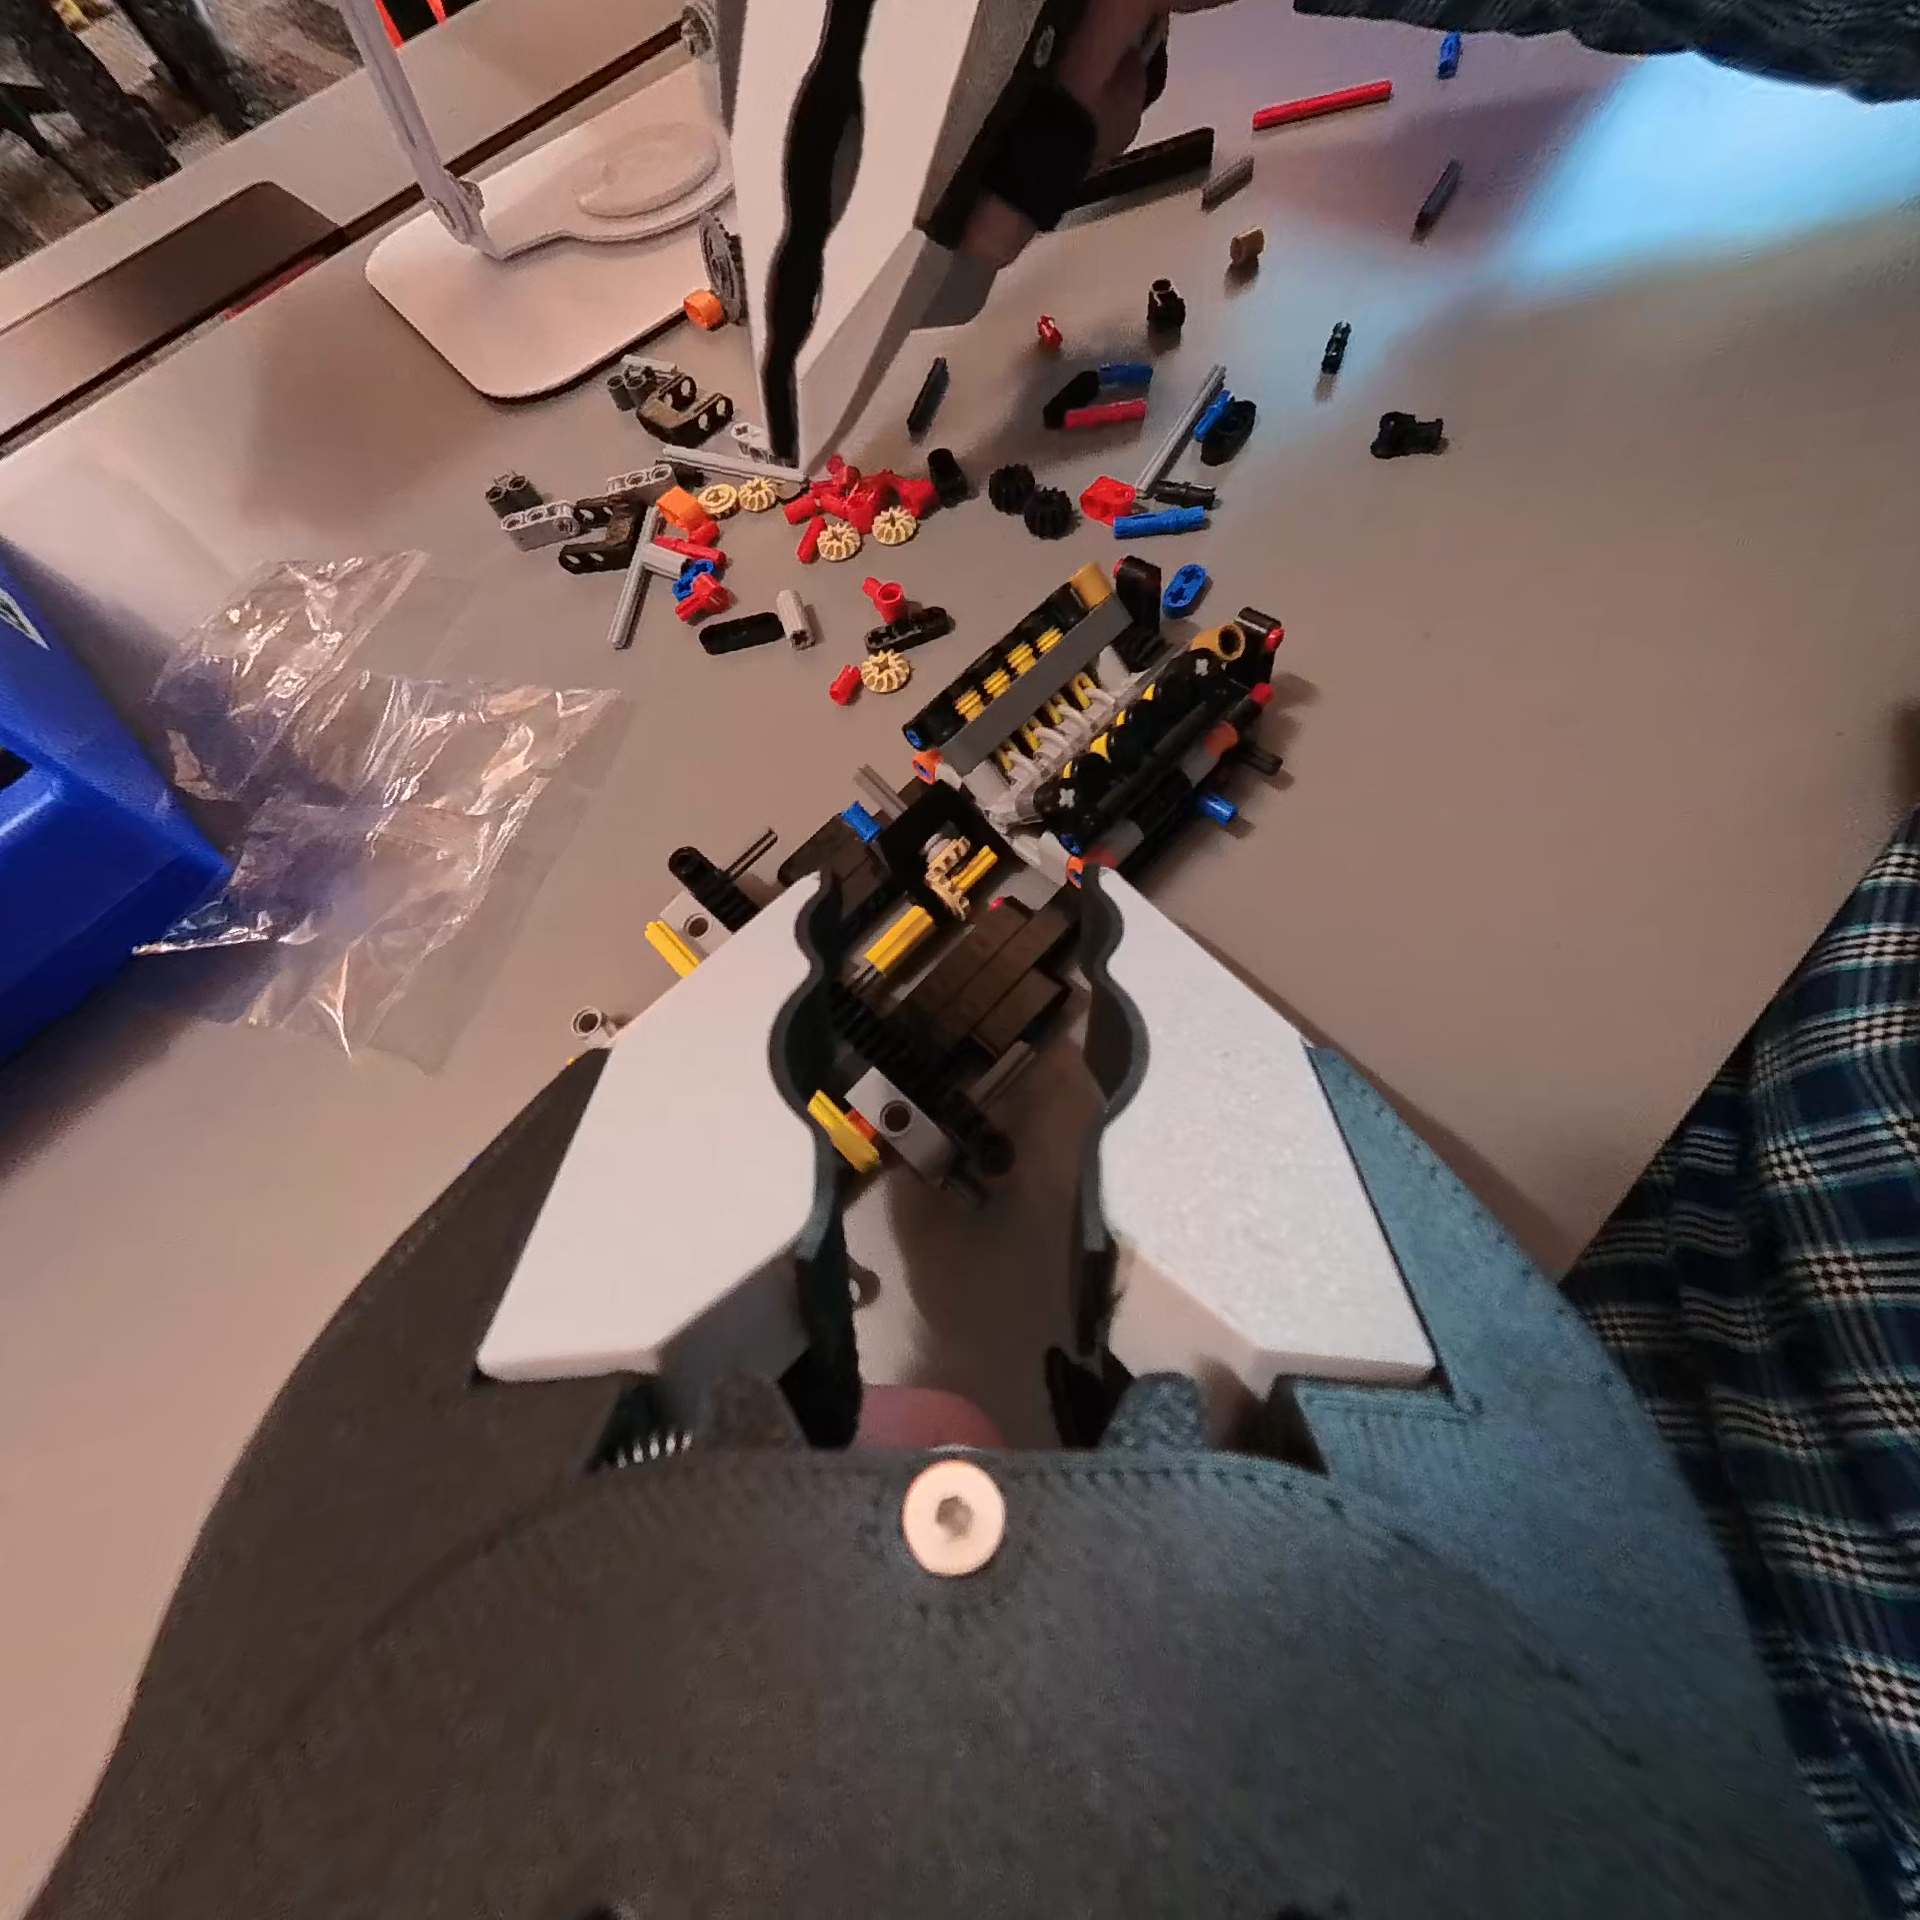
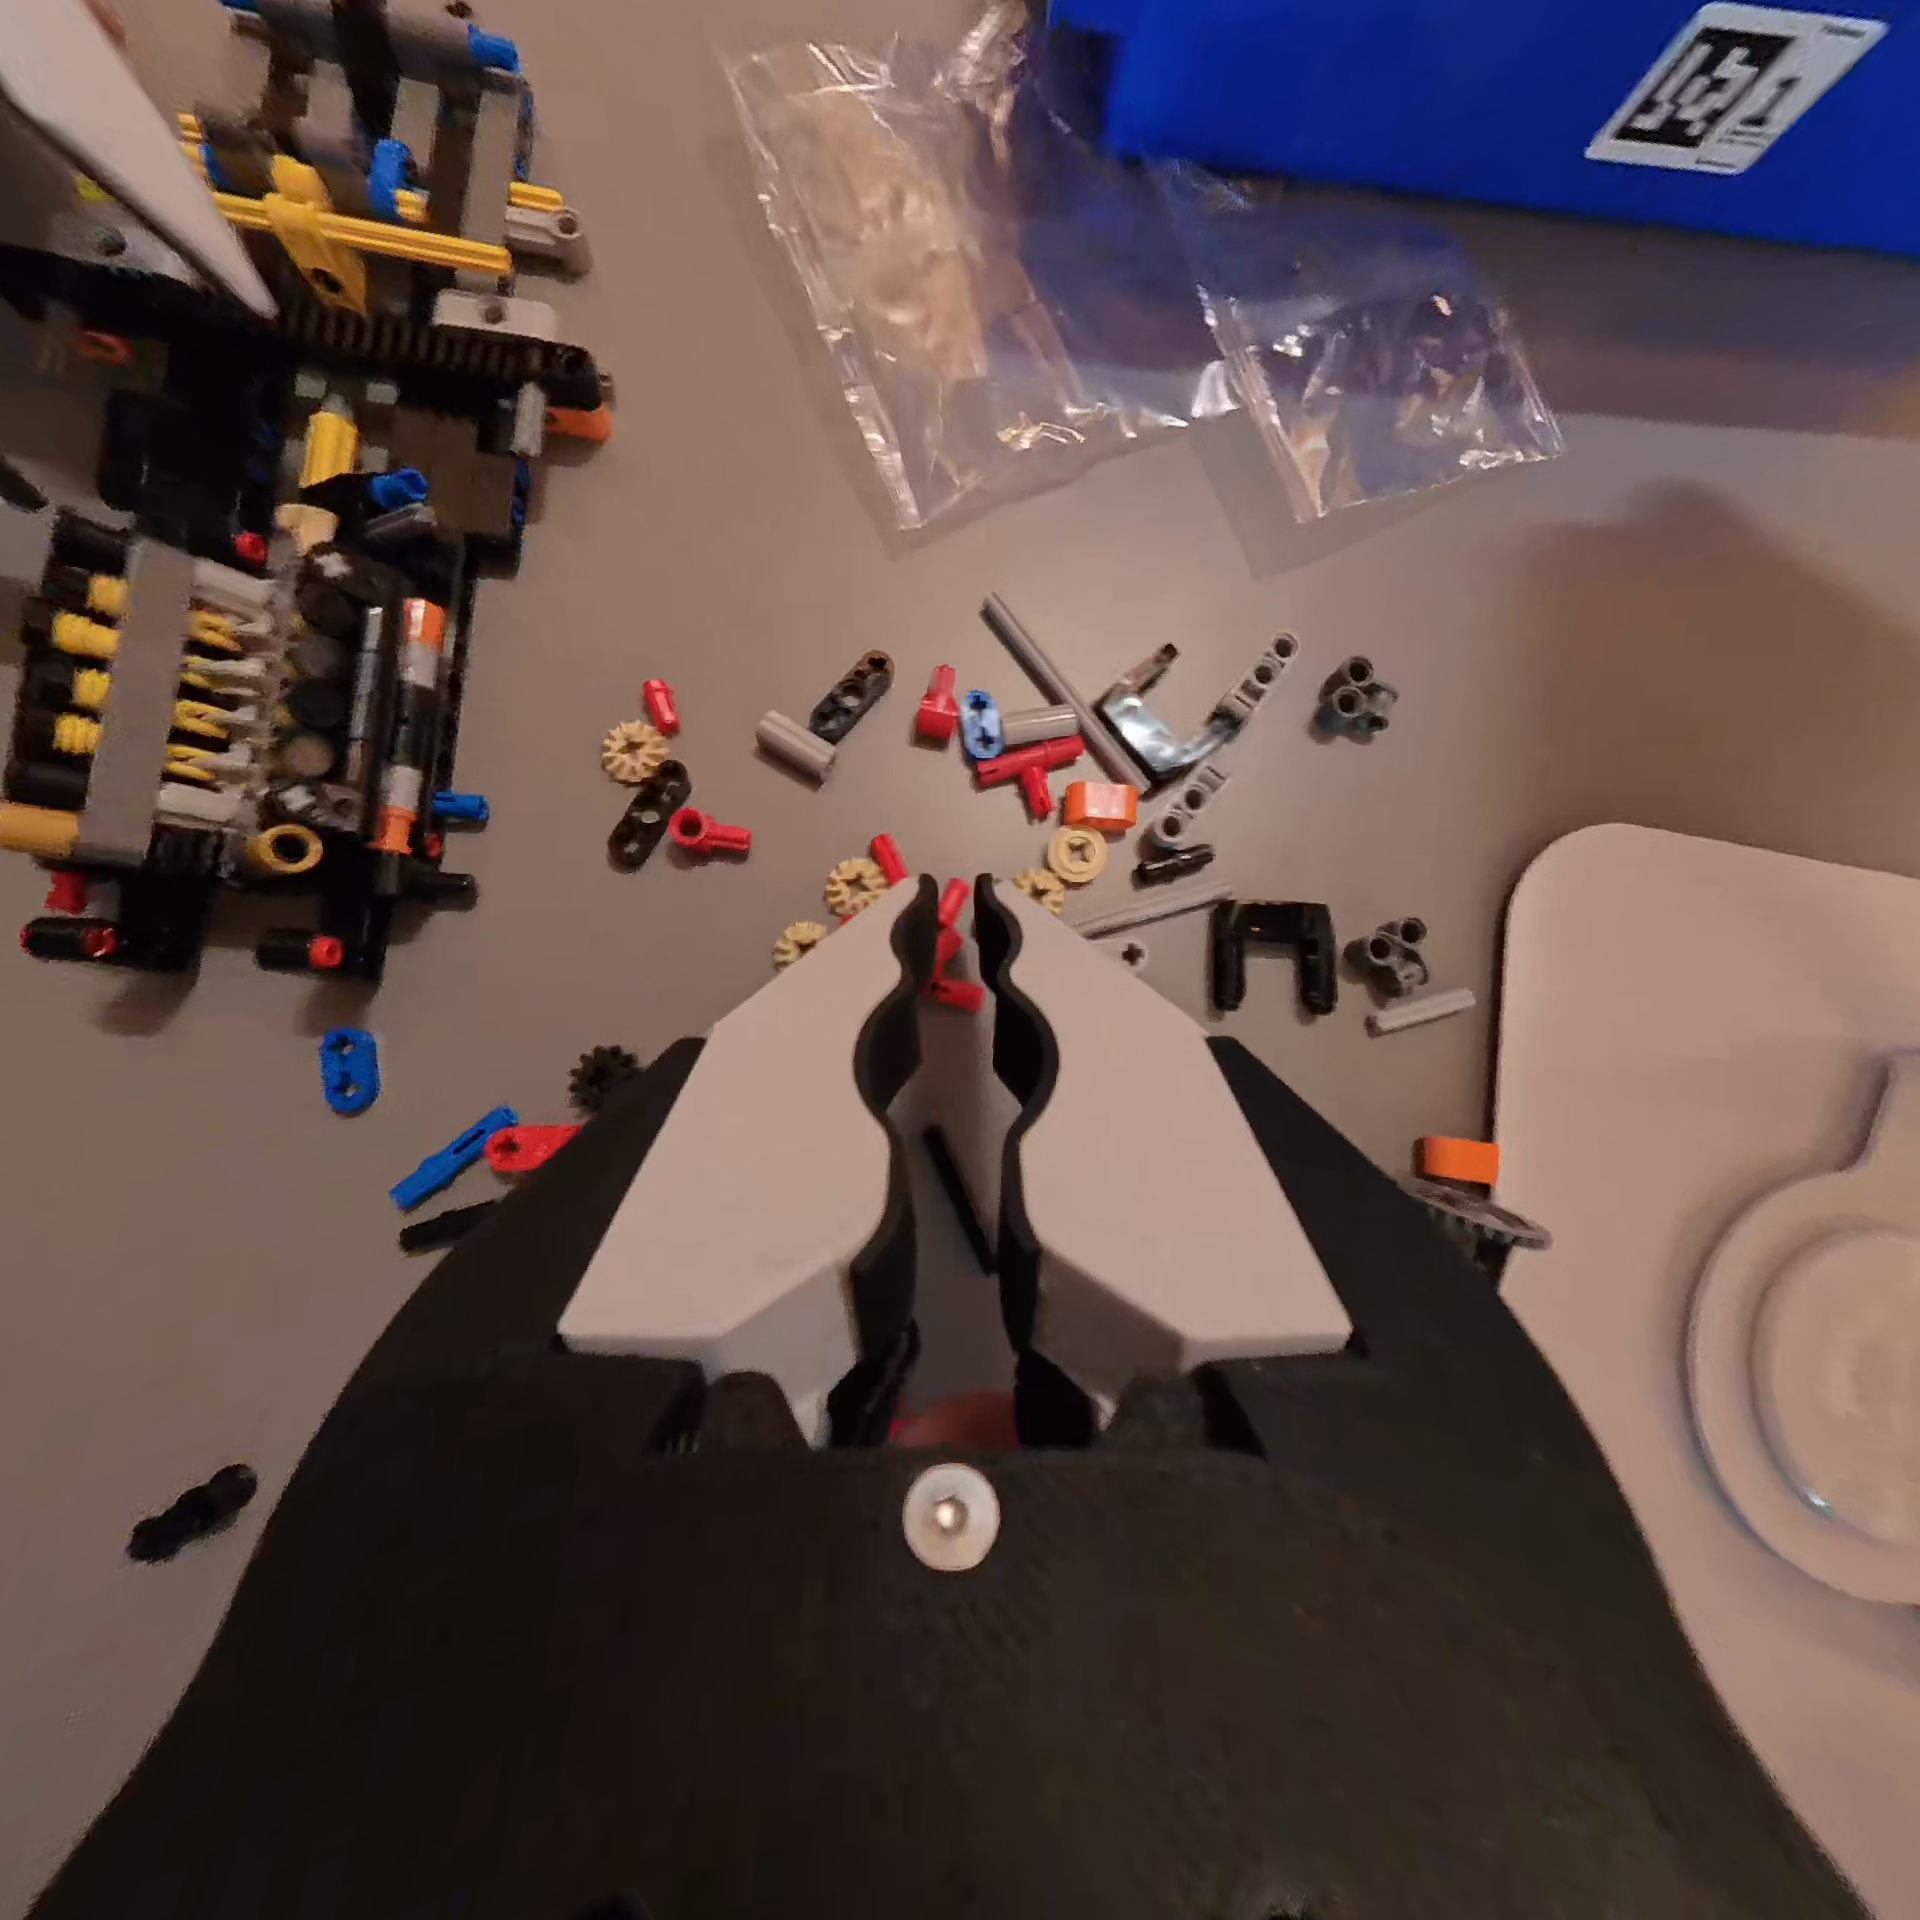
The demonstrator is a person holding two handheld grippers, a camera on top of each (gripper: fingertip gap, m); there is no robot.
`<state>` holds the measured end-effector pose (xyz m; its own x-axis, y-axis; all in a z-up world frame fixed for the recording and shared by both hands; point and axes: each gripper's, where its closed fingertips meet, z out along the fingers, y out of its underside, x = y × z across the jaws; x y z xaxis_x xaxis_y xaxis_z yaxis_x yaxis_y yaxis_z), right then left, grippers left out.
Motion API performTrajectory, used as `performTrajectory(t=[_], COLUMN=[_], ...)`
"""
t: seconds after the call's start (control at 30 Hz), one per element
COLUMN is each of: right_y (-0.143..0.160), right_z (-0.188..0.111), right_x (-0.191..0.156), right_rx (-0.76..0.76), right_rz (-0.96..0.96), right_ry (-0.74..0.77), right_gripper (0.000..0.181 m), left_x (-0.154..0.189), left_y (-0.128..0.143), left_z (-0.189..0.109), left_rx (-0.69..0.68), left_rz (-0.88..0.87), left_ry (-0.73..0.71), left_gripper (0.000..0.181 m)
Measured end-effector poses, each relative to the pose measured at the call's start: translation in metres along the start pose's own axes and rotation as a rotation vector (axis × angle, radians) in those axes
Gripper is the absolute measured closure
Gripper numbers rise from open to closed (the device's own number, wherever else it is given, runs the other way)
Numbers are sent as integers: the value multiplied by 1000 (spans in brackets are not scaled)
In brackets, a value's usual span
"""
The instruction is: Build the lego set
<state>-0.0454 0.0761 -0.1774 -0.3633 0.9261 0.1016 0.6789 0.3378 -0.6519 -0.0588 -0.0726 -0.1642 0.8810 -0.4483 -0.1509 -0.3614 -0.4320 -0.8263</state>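
Note:
The partly built lego assembly point(image 1: 1049, 748), black and grey with yellow and blue parts, lies on the grey table point(image 1: 1455, 831). My left gripper point(image 1: 958, 883) is shut on the assembly's near end, one white finger on each side. The assembly also shows in the right wrist view point(image 2: 260, 644) at the left. My right gripper point(image 2: 953, 888) stands tip-down in a pile of loose pieces point(image 2: 1039, 769), its jaws nearly together with a red pin point(image 2: 953, 902) between the tips. The right gripper also shows in the left wrist view point(image 1: 784, 447), at the top.
A blue box point(image 2: 1455, 94) stands at the table's edge and also shows in the left wrist view point(image 1: 62, 810). Clear plastic bags point(image 2: 935, 291) lie beside it. A white stand base point(image 2: 1714, 1143) lies right of the pile. A plaid sleeve point(image 1: 1818, 1299) is at the right edge. My right fingertips sit around 15 centimetres from my left ones.

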Motion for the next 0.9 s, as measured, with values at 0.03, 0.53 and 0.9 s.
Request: performTrajectory(t=[0.03, 0.53, 0.9], right_y=[0, 4, 3], right_z=[0, 13, 14], right_x=[4, -7, -4], right_rx=[-6, -59, -46], right_rz=[6, -140, -224], right_ry=[16, -104, -121], right_gripper=[177, 176, 167], left_x=[0, -2, -3], left_y=[0, 1, 2], left_z=[0, -2, -1], left_rx=[0, 1, -5], left_rz=[-1, -4, -1], left_ry=[0, -6, -8], left_gripper=[138, 137, 137])
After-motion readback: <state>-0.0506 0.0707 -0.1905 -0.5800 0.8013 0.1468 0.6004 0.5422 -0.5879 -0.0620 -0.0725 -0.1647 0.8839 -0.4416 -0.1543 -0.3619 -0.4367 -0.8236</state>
